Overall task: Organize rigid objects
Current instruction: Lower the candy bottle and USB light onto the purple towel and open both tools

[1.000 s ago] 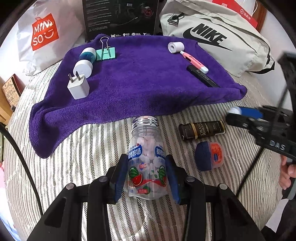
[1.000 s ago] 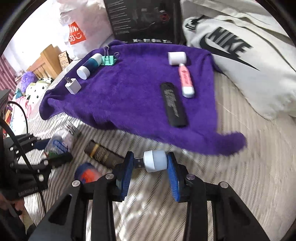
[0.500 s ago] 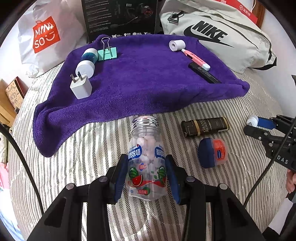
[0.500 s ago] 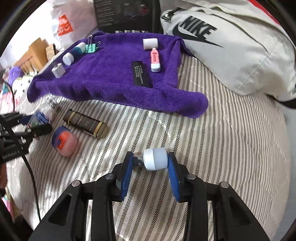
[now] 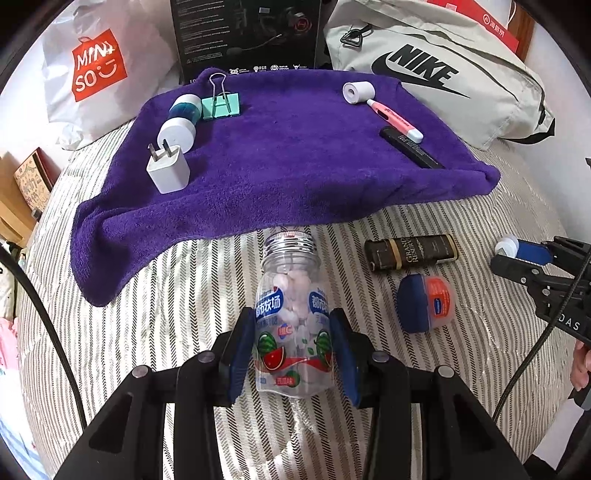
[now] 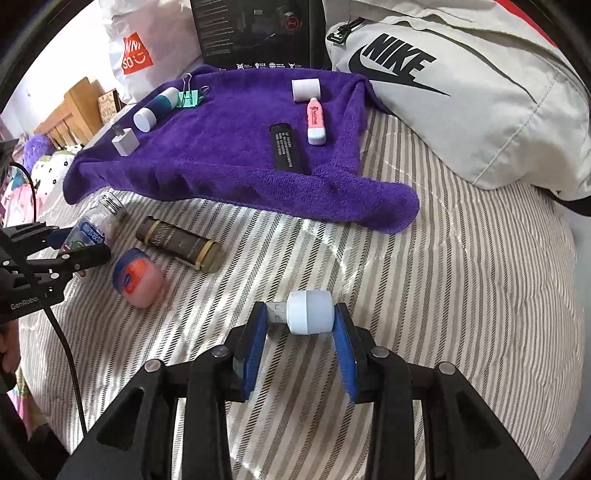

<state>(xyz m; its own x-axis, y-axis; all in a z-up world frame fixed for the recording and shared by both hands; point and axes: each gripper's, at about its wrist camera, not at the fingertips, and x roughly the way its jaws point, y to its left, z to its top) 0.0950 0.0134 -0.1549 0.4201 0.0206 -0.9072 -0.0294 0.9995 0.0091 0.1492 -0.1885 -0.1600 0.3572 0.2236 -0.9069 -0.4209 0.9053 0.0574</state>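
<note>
My left gripper [image 5: 293, 350] is shut on a clear candy bottle [image 5: 291, 314] with a silver cap, lying on the striped bed near the purple towel [image 5: 295, 162]. My right gripper [image 6: 301, 332] is shut on a small white USB light [image 6: 308, 312], low over the bed, right of the other items. It also shows at the right edge of the left wrist view [image 5: 517, 251]. On the towel lie a white charger [image 5: 168, 171], a white-capped teal bottle [image 5: 181, 118], a green binder clip [image 5: 220, 103], a white roll [image 5: 357, 92], a pink highlighter [image 5: 393, 120] and a black stick [image 5: 410, 147].
A dark brown lighter [image 5: 410, 253] and a blue-lidded orange jar [image 5: 424, 301] lie on the striped bed between the grippers. Behind the towel stand a Miniso bag [image 5: 96, 70], a black box [image 5: 247, 33] and a grey Nike bag [image 5: 443, 70].
My right gripper has pulled back from the towel's corner towards the right and now sits lower over the bed, still holding the USB light. The left gripper and bottle have barely moved.
</note>
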